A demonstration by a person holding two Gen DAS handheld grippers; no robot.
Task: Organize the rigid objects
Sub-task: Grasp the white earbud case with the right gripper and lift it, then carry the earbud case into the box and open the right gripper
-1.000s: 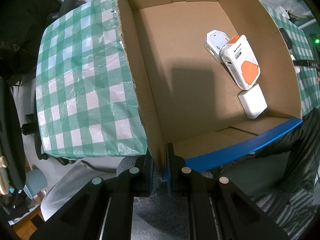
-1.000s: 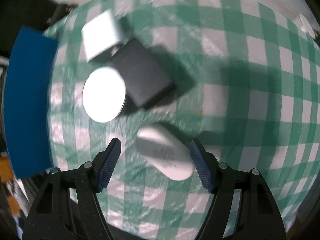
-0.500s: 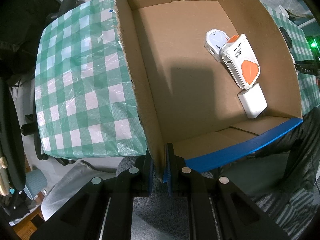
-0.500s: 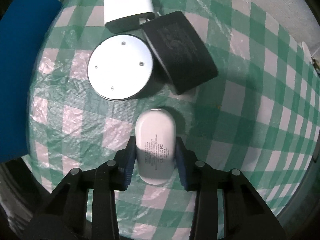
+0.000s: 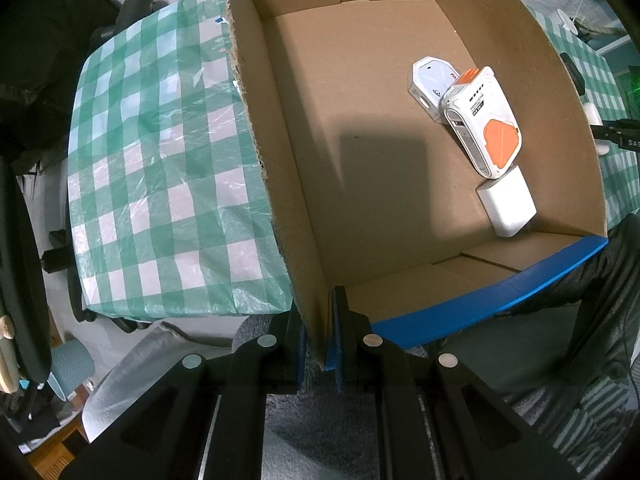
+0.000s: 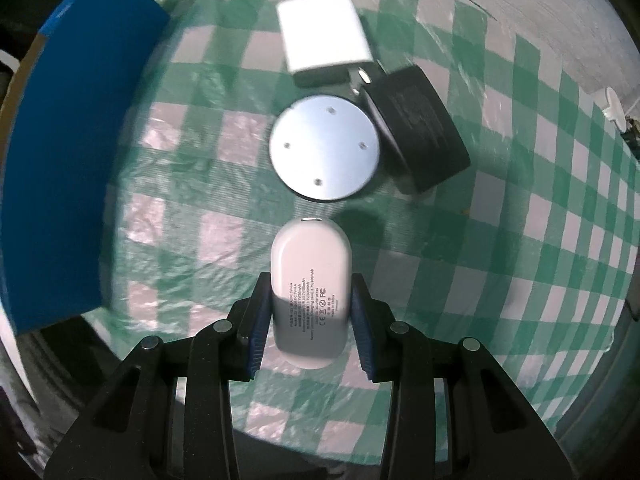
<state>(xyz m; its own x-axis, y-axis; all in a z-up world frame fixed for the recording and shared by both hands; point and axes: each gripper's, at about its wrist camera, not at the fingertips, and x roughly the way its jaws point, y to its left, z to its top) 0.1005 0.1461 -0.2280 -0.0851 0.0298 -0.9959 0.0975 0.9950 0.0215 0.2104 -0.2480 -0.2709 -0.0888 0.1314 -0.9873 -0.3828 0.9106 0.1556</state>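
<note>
My right gripper (image 6: 311, 320) is shut on a white oval case (image 6: 310, 284) and holds it above the checked tablecloth. Beyond it lie a round silver disc (image 6: 324, 153), a white square adapter (image 6: 324, 38) and a black adapter (image 6: 418, 130). My left gripper (image 5: 318, 332) is shut on the near corner wall of a cardboard box (image 5: 276, 184). Inside the box lie a white and orange device (image 5: 482, 120), a small white flat gadget (image 5: 430, 80) and a white adapter (image 5: 506, 202).
The box's blue outer wall (image 6: 68, 152) stands at the left of the right wrist view. The green checked table (image 5: 160, 184) extends left of the box. A dark chair (image 5: 24, 240) stands beyond the table's edge. A small white object (image 6: 612, 106) lies at the far right.
My right gripper closed on the white oval case and lifted it off the cloth. The other objects now sit farther away. The left gripper has kept its hold on the box.
</note>
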